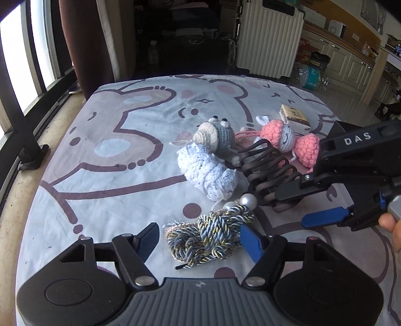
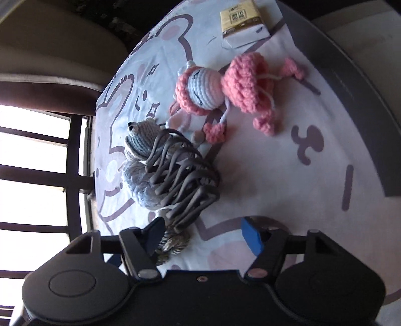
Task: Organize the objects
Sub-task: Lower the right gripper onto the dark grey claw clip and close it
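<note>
A brown plastic hair claw (image 1: 267,173) lies on the cartoon cloth; it also shows in the right wrist view (image 2: 180,175). My right gripper (image 1: 298,205) is open, its upper finger over the claw's near end, its blue lower finger beside it. A twisted blue-gold cord with pearls (image 1: 210,233) lies between my open left gripper's (image 1: 200,240) fingers. A grey crochet doll (image 1: 218,136) with a pale blue body and a pink crochet doll (image 1: 288,140) lie behind. In the right wrist view my right gripper (image 2: 203,233) is open, the claw just ahead of its left finger.
A small gold-and-white box (image 1: 294,117) lies at the far right of the table; it shows in the right wrist view (image 2: 241,22) too. A dark strip (image 2: 363,120) borders the cloth on the right. Window bars (image 1: 15,100) stand to the left.
</note>
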`<action>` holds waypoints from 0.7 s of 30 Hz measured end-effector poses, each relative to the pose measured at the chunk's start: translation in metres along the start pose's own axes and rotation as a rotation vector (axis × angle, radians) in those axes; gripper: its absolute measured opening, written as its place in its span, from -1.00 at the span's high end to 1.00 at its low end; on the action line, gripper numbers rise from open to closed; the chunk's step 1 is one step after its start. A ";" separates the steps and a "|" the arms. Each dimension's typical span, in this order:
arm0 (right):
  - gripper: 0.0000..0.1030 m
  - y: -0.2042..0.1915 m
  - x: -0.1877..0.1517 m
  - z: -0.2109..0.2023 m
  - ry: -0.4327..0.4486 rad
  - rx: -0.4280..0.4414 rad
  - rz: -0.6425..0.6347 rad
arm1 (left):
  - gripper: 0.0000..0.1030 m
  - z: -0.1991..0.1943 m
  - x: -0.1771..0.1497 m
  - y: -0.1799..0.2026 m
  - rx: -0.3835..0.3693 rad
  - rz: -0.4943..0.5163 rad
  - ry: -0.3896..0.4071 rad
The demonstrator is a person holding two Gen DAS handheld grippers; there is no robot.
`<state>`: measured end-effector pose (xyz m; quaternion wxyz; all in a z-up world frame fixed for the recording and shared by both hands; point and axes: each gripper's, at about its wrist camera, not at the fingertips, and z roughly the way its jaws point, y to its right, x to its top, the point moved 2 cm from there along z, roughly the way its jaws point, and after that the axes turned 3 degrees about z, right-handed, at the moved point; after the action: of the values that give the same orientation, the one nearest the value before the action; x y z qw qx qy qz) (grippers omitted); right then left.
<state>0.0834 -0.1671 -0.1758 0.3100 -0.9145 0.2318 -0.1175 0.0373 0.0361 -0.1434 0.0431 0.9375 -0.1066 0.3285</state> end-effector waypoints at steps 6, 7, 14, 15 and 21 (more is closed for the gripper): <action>0.29 -0.003 0.003 0.002 0.051 0.060 0.042 | -0.22 0.006 -0.001 0.003 -0.011 0.021 -0.014; 0.33 -0.005 0.004 0.000 0.058 0.063 0.022 | -0.20 0.006 -0.001 0.003 -0.009 0.015 -0.018; 0.78 -0.035 0.004 -0.018 0.160 -0.034 -0.289 | -0.15 0.008 0.000 -0.003 0.004 -0.025 -0.045; 0.80 -0.039 0.004 -0.024 0.176 -0.070 -0.355 | -0.15 0.008 0.001 -0.003 0.008 -0.026 -0.047; 0.88 -0.058 -0.010 -0.054 0.232 -0.312 -0.771 | -0.15 0.007 0.004 -0.002 0.021 -0.026 -0.050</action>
<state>0.0760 -0.1493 -0.0988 0.0733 -0.9509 -0.0784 -0.2902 0.0450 0.0362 -0.1469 0.0346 0.9471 -0.0920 0.3055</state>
